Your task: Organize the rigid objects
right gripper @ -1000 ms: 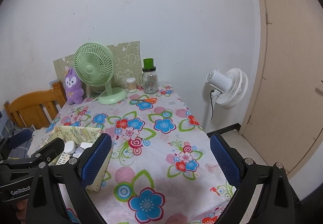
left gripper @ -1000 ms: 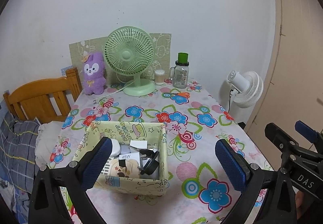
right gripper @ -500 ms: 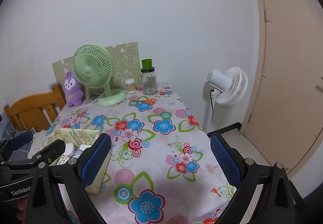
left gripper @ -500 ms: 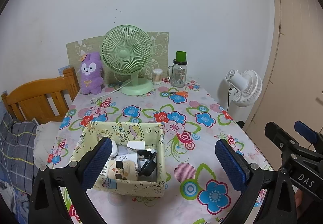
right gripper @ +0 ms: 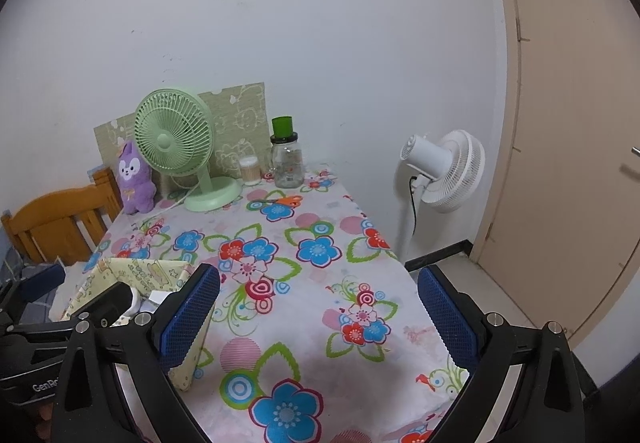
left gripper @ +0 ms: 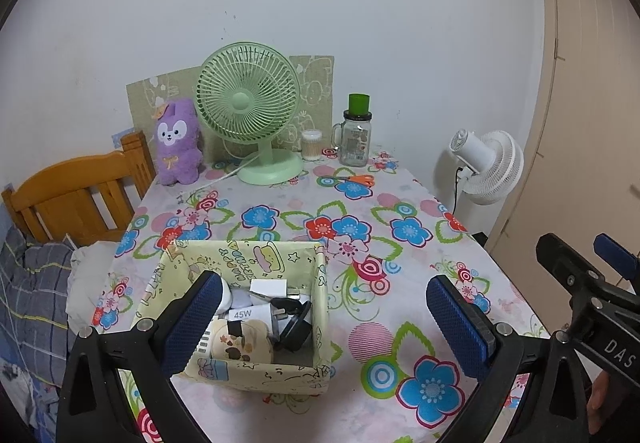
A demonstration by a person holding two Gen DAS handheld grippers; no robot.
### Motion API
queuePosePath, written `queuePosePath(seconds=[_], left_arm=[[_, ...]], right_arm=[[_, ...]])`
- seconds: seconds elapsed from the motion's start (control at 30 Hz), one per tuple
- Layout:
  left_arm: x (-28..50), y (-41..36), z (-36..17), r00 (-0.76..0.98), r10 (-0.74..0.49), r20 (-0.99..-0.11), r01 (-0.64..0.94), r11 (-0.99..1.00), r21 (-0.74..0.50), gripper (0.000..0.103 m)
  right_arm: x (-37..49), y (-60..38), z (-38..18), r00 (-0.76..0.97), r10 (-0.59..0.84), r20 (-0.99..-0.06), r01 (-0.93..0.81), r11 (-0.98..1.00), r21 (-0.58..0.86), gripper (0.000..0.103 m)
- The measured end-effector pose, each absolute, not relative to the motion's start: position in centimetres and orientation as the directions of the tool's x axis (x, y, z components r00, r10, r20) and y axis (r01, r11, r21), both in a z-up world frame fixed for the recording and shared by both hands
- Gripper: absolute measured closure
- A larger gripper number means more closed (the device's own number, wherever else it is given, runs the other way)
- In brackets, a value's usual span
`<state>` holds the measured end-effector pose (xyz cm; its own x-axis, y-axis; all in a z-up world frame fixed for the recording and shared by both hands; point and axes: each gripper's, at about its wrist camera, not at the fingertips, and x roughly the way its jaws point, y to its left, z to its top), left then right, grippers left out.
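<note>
While both jaws gape wide and empty, the left gripper (left gripper: 324, 319) hangs above the pale-yellow printed fabric box (left gripper: 320, 283) holding white chargers (left gripper: 256, 313) and a black plug (left gripper: 294, 325); the right gripper (right gripper: 318, 313) has that box at its left.

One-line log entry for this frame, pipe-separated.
left gripper: open, empty | right gripper: open, empty | storage box: holds chargers, plugs | scissors: loose on table near jar
</note>
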<state>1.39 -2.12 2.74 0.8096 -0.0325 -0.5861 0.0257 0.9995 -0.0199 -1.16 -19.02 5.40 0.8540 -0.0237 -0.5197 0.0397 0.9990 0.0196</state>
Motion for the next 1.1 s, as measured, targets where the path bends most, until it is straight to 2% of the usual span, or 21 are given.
queuePosePath(seconds=[1.1], left_arm=[[1.42,-1.22,2.84,0.809,-0.058,-0.585,0.043,0.998,-0.039,0.0]], right_arm=[[-1.02,-18.18,5.32,0.86,-0.05,-0.509,0.057,0.998,-0.001,0.002]])
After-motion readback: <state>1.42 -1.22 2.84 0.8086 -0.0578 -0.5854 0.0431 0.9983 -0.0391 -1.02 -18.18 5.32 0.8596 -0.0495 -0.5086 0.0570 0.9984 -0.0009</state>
